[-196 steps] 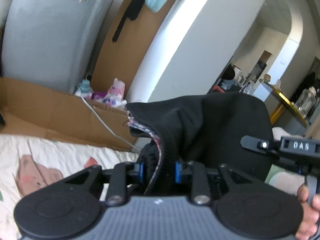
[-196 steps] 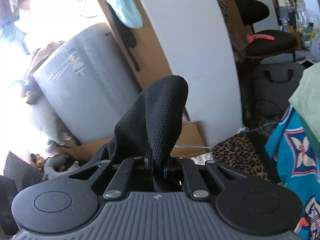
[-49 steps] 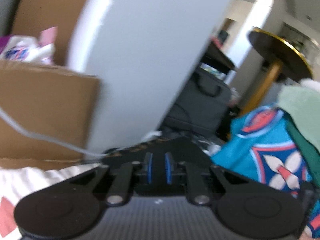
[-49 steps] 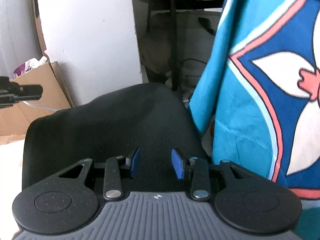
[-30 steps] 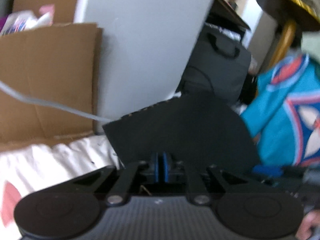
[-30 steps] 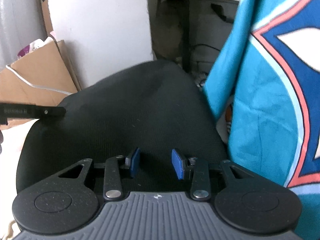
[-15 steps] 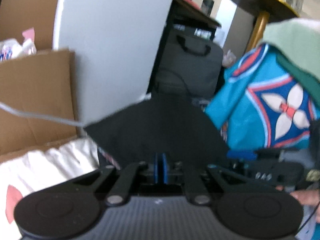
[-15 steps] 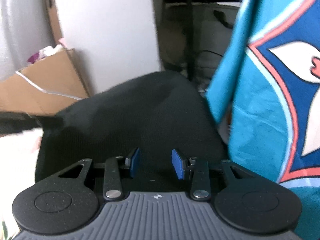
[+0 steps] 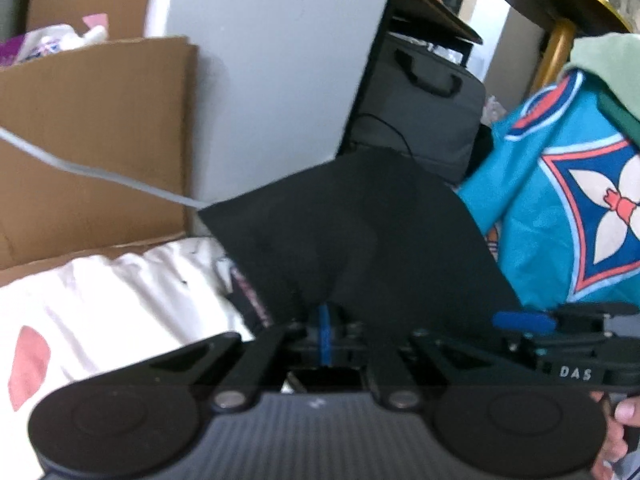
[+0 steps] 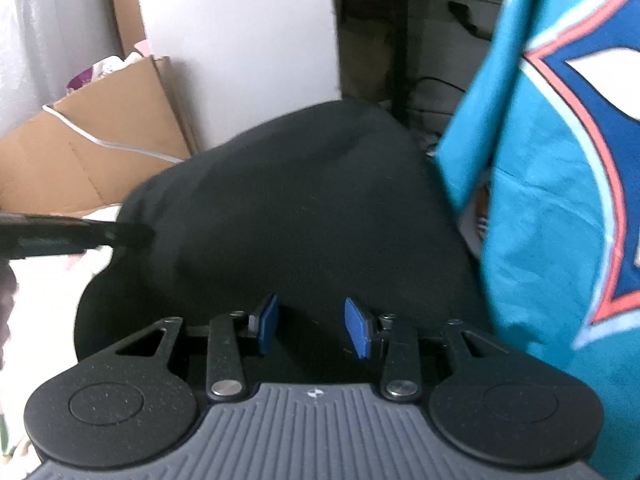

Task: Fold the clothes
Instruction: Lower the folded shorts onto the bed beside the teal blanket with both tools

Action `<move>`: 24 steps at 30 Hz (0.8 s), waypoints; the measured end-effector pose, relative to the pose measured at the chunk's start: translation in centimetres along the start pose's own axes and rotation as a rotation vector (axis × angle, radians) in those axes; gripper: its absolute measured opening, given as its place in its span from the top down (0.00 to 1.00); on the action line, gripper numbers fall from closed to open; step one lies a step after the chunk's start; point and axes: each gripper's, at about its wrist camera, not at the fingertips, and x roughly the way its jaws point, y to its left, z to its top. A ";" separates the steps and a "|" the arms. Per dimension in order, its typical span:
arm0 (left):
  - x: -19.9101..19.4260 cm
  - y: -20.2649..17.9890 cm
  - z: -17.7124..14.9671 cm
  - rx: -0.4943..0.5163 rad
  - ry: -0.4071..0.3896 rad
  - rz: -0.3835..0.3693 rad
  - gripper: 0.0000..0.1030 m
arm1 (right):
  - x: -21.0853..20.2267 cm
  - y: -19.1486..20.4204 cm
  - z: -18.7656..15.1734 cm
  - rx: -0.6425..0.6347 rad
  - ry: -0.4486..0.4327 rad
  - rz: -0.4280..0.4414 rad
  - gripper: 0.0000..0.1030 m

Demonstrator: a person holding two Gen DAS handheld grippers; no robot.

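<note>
Black garment [image 9: 360,232] lies beside the teal shirt [image 9: 560,208]; left gripper [image 9: 326,334] pinches its edge, right gripper [image 10: 312,328] hovers open. Next, probably, another fold.

Both wrist cameras look down, close, sharing the black garment [image 9: 360,232].

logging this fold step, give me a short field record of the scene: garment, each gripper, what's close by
garment: black knit garment, lying on a white printed sheet
left gripper: shut on a raised edge of the black knit garment
right gripper: open above the garment, blue pads apart
close by: teal patterned cloth hanging on the right; brown cardboard box behind, grey cable across it
</note>
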 end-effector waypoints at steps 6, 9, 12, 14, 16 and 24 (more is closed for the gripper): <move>-1.8 -0.2 -0.7 -0.004 -0.026 0.025 0.97 | -1.2 -1.1 -0.8 -0.025 0.020 -0.019 0.57; -3.0 0.0 -0.5 -0.041 -0.059 0.024 0.89 | -1.9 -1.5 -1.0 -0.015 0.031 -0.025 0.57; -3.7 -0.5 -0.5 -0.045 -0.088 -0.006 0.65 | -2.7 -2.2 -1.0 0.028 0.023 -0.032 0.56; -3.3 -1.6 -0.4 0.009 -0.086 -0.017 0.65 | -2.9 -2.4 -1.2 0.059 0.014 -0.035 0.57; -2.5 -2.4 -0.2 0.030 -0.088 -0.034 0.65 | -2.8 -2.3 -1.3 0.074 -0.001 -0.035 0.57; 0.6 -2.0 -0.5 0.024 -0.062 -0.008 0.71 | -1.7 -0.9 -1.6 0.048 -0.022 -0.016 0.57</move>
